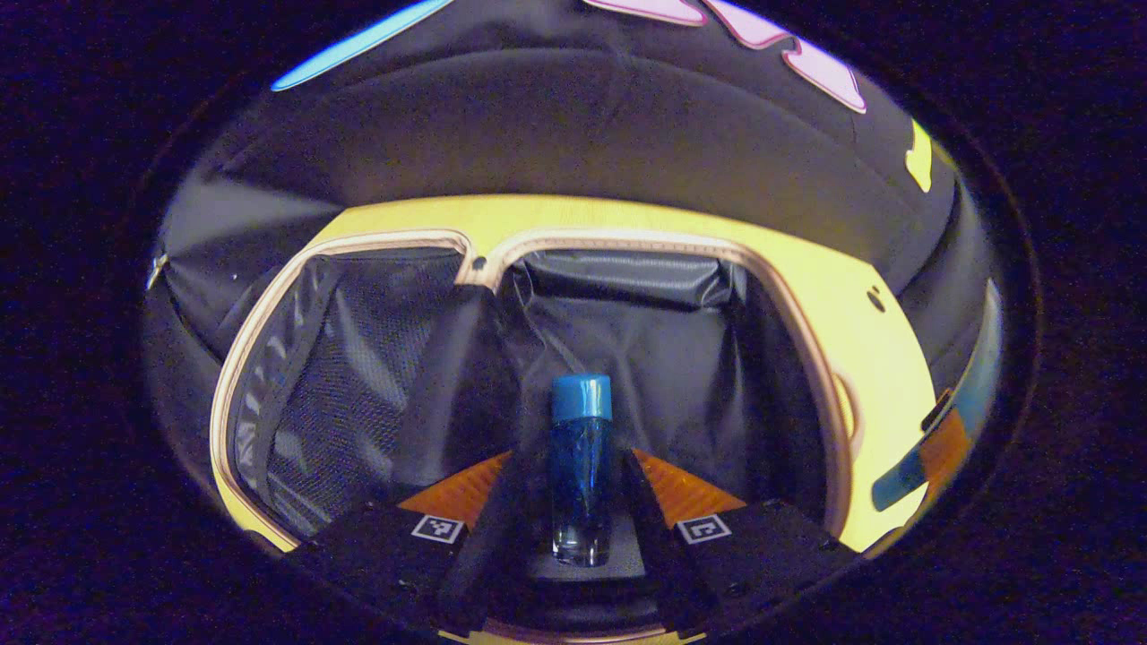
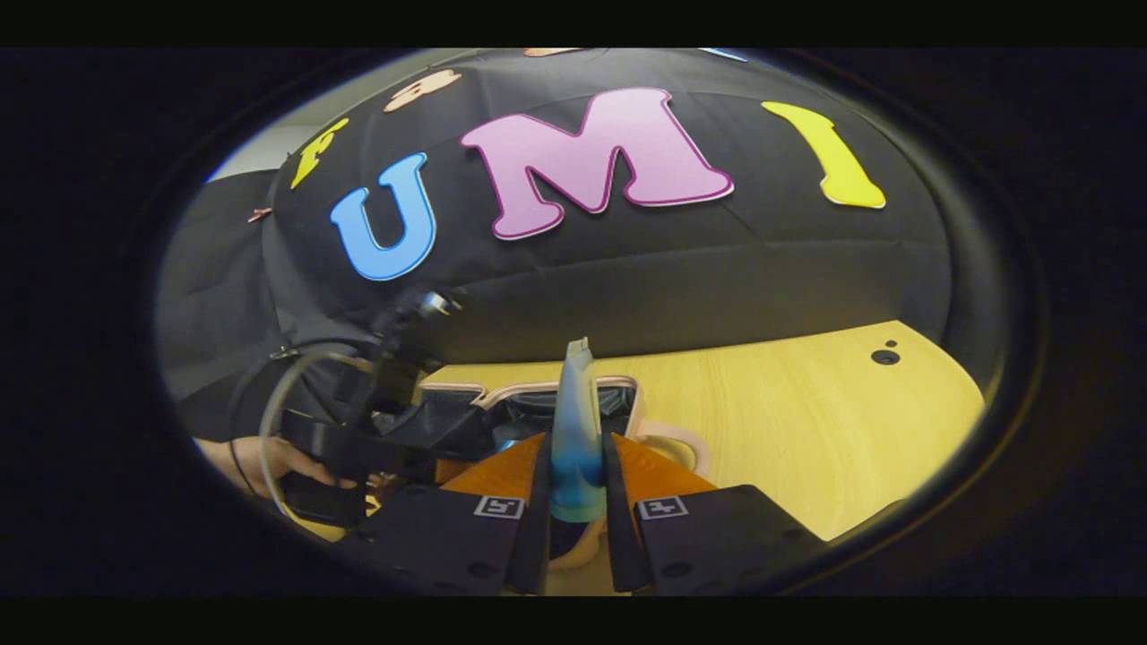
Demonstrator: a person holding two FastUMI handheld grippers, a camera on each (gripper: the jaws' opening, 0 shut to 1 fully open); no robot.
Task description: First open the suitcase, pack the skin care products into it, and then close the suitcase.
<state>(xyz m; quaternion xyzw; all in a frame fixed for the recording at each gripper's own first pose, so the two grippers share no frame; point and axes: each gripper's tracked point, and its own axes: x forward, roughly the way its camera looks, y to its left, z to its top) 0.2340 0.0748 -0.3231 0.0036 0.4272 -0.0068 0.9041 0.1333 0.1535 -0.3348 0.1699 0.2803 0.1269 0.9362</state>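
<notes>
Fingers of left gripper (image 1: 581,502) clamp a blue-capped bottle (image 1: 581,466), upright, above the open suitcase (image 1: 627,358) and its dark lining. Right gripper (image 2: 576,502) pinches a blue tube (image 2: 574,439) over the wooden table (image 2: 806,421), suitcase just beyond.

The left gripper view looks down, very close, past its fingers (image 1: 502,502) into the open suitcase (image 1: 627,358), while the right gripper view looks from farther back across the desk (image 2: 789,421) at that same suitcase (image 2: 538,403).
</notes>
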